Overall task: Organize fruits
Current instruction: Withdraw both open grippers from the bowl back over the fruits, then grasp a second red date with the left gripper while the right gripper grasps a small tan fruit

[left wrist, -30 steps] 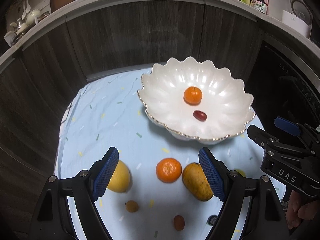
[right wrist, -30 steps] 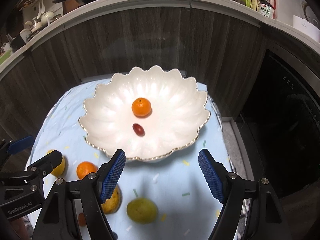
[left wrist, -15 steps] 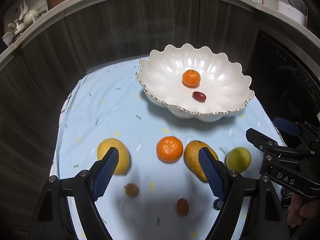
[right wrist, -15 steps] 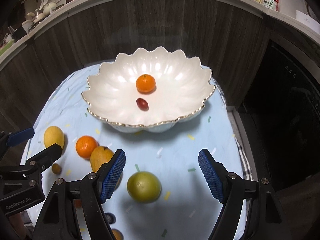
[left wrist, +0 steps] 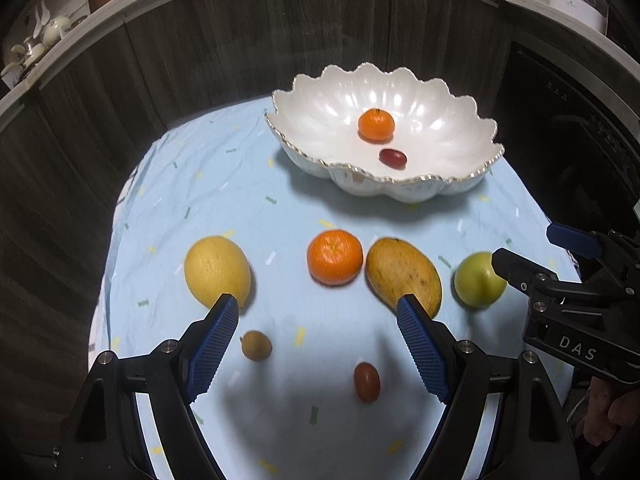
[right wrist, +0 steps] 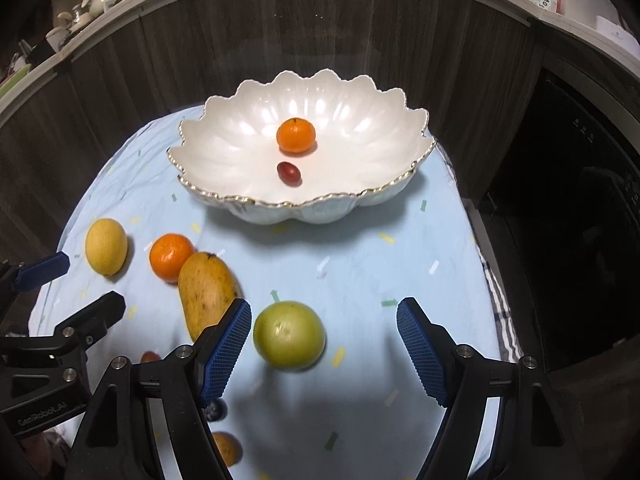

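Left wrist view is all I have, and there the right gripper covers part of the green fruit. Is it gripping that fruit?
Observer: No. In the right wrist view the right gripper is open. The green fruit sits in the gap, close to one pad, not clamped.
Operator: Any fruit I can't see?
Observer: Yes. A small dark blue berry lies on the blue tablecloth, low in the right wrist view, partly behind that gripper's finger.
Operator: Anything at the table's right edge?
Observer: A striped cloth shows along that edge, beside the tablecloth.
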Demonstrator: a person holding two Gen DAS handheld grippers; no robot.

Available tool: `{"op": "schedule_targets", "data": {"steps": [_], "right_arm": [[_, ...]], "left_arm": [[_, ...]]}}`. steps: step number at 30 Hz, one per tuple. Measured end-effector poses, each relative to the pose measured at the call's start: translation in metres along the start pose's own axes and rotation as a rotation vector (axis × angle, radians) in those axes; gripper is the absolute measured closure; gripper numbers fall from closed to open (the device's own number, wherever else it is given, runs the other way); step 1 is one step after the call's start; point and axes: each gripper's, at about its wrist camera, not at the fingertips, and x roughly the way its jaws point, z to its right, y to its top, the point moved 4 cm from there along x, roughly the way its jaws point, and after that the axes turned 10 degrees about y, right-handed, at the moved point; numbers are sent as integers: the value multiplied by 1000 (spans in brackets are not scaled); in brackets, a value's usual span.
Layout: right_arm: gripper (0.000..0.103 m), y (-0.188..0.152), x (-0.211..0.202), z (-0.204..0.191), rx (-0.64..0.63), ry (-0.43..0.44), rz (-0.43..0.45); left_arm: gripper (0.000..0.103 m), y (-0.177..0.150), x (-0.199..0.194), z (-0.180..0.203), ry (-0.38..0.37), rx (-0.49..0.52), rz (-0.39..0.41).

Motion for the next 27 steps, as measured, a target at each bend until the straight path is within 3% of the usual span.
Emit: {"op": "schedule_targets", "data": {"steps": [27], "right_arm": [[27, -77, -7, -41, -9, 52, -190]], "left_arm": [[28, -45, 12, 8, -134, 155, -76]]}}
